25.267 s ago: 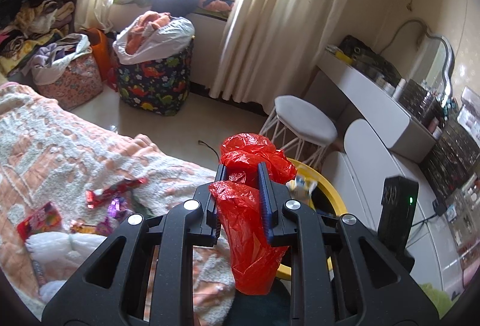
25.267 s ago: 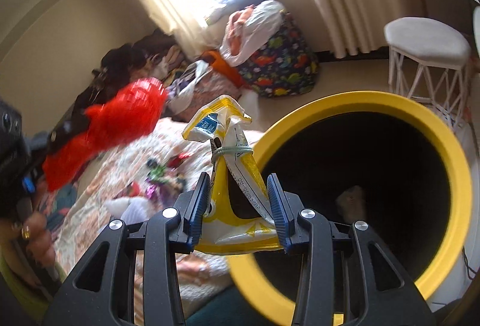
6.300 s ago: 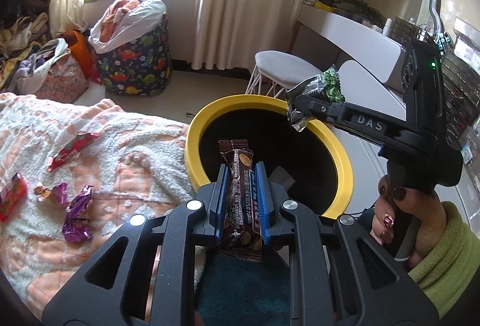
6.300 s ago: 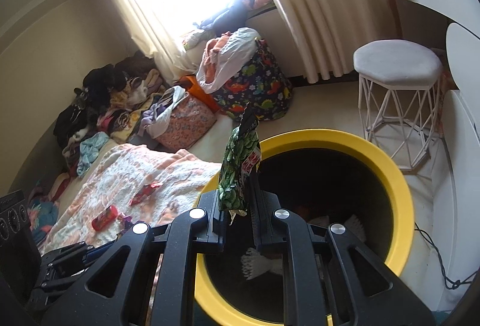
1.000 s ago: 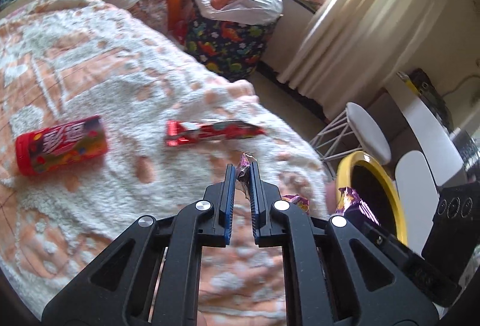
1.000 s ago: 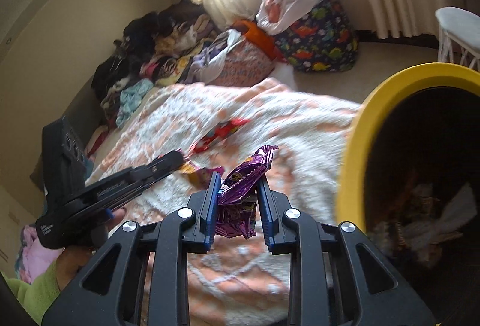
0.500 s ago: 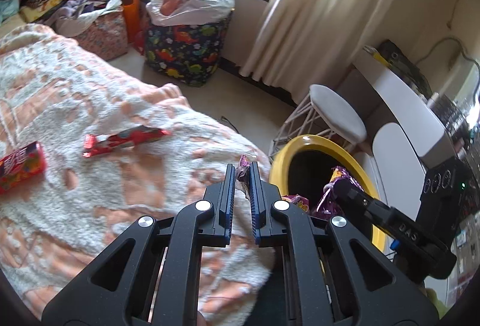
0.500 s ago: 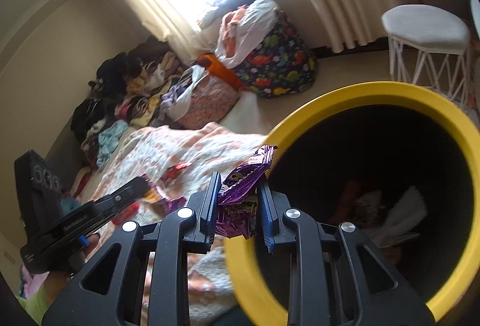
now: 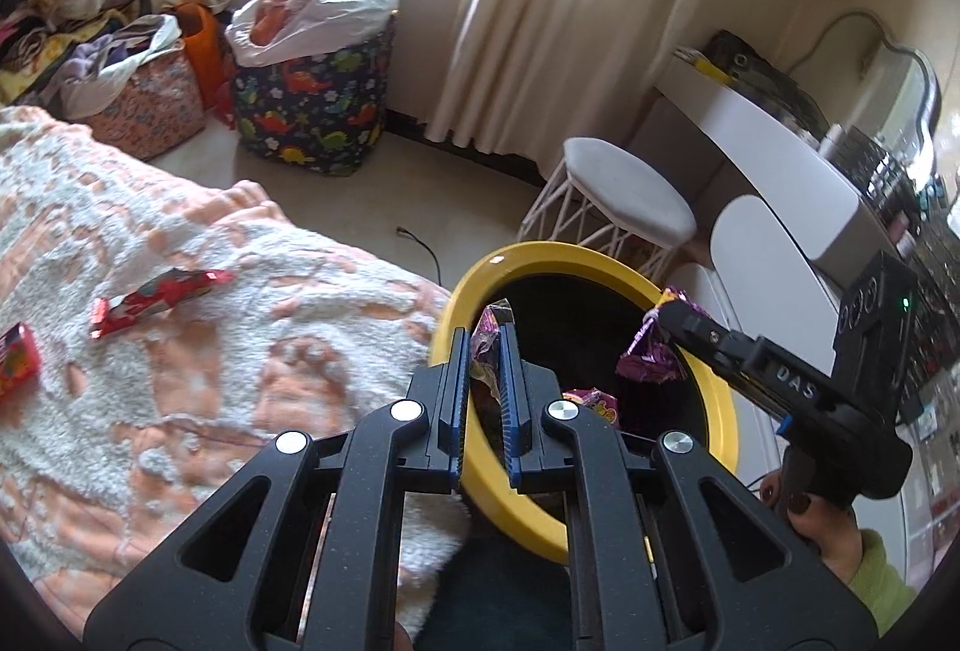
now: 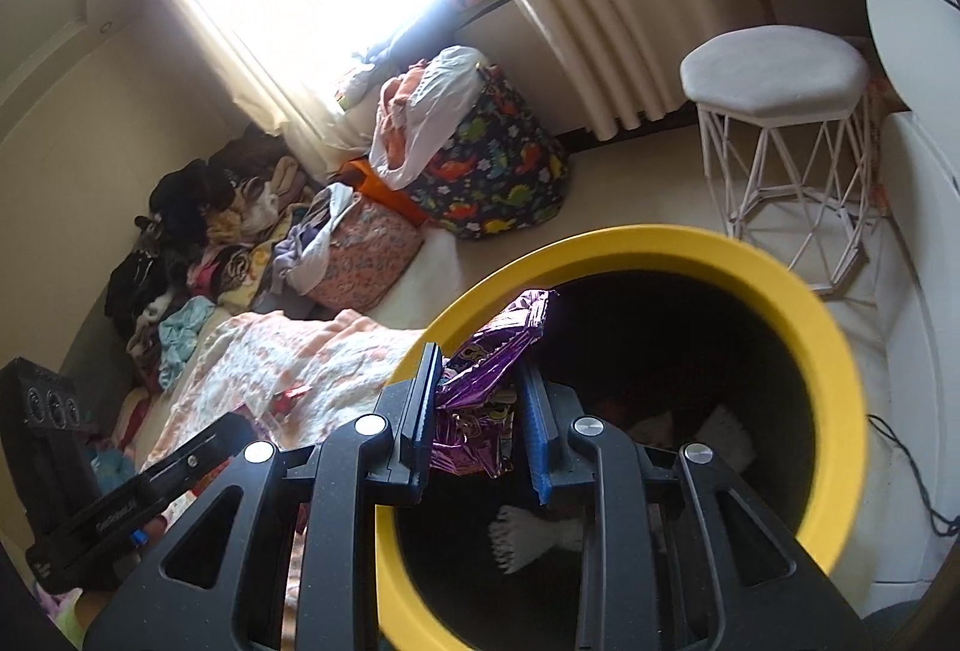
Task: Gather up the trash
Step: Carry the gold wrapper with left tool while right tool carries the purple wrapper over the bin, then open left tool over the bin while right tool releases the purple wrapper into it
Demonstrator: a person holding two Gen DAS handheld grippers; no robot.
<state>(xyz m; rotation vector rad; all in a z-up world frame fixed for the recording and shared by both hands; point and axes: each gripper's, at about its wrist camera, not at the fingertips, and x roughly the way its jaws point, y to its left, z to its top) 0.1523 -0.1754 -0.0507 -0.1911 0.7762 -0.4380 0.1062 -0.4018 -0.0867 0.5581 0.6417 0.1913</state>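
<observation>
Two grippers over the yellow-rimmed bin (image 9: pixel 723 411), both carrying candy trash. Left gripper (image 9: pixel 485 351): jaws nearly together, pinching a small crinkled wrapper (image 9: pixel 489 336) that pokes up past the tips, right over the near-left rim of the bin. Right gripper (image 10: pixel 477 378): jaws spread a bit wider, with a purple foil wrapper (image 10: pixel 489 381) sitting between them (looks loose on the blue-pad side, so hard to say how firmly it's gripped). Same purple wrapper (image 9: pixel 651 354) seen from the left wrist view dangling from the right gripper (image 9: pixel 660 318) over the far side of the bin opening.

Inside the bin (image 10: pixel 834 351): dark interior, some white crumpled stuff (image 10: pixel 540 534) at the bottom and another colourful wrapper (image 9: pixel 591 402) near the wall.

Left on the bed blanket (image 9: pixel 210 351): a long red wrapper (image 9: pixel 156 300) lying flat, and a red packet (image 9: pixel 18 366) at the left edge, well apart from the bin.

Around the room: white stool (image 9: pixel 624 189) just behind the bin, dinosaur-print laundry bag (image 9: pixel 312 105) stuffed with clothes by the curtain (image 9: pixel 570 3), floral bag (image 9: pixel 144 105) beside it, white worktop (image 9: pixel 774 147) on the right with cluttered items (too blurry to name).
</observation>
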